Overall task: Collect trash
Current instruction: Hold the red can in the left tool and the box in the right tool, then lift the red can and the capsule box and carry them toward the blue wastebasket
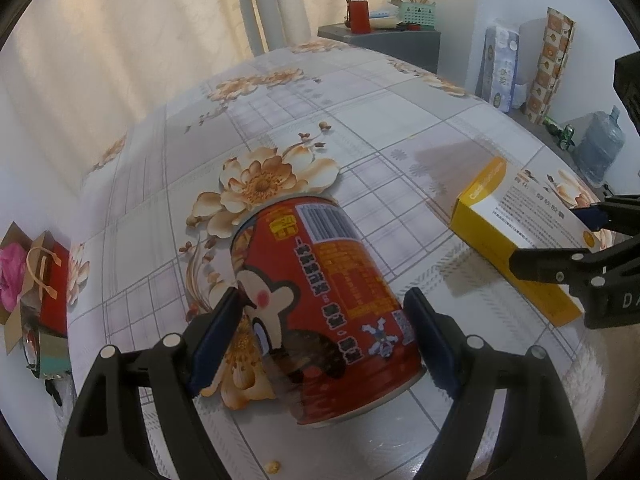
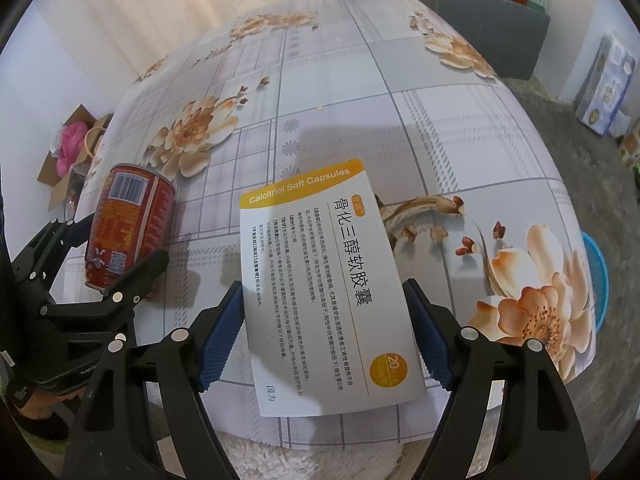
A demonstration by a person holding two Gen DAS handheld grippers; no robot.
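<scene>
A red drink can (image 1: 320, 280) lies on its side on the floral tablecloth (image 1: 360, 120). My left gripper (image 1: 322, 296) straddles it, and the blue pads stand open beside its two flanks. The right wrist view shows the same can (image 2: 128, 220) at the left, between the left gripper's (image 2: 120, 240) fingers. A flat white and yellow medicine box (image 2: 320, 260) lies near the table's front edge. My right gripper (image 2: 323, 286) is shut on it, with one pad against each long side. In the left wrist view the box (image 1: 520, 216) and right gripper (image 1: 552, 236) are at the right.
An open cardboard box (image 1: 24, 280) holding something pink stands on the floor to the left. A grey cabinet (image 1: 380, 36) with a red bottle is behind the table. Tissue packs (image 1: 500, 64) and a water jug (image 1: 600, 148) are at the right. A blue basin (image 2: 596, 280) is below the table's right edge.
</scene>
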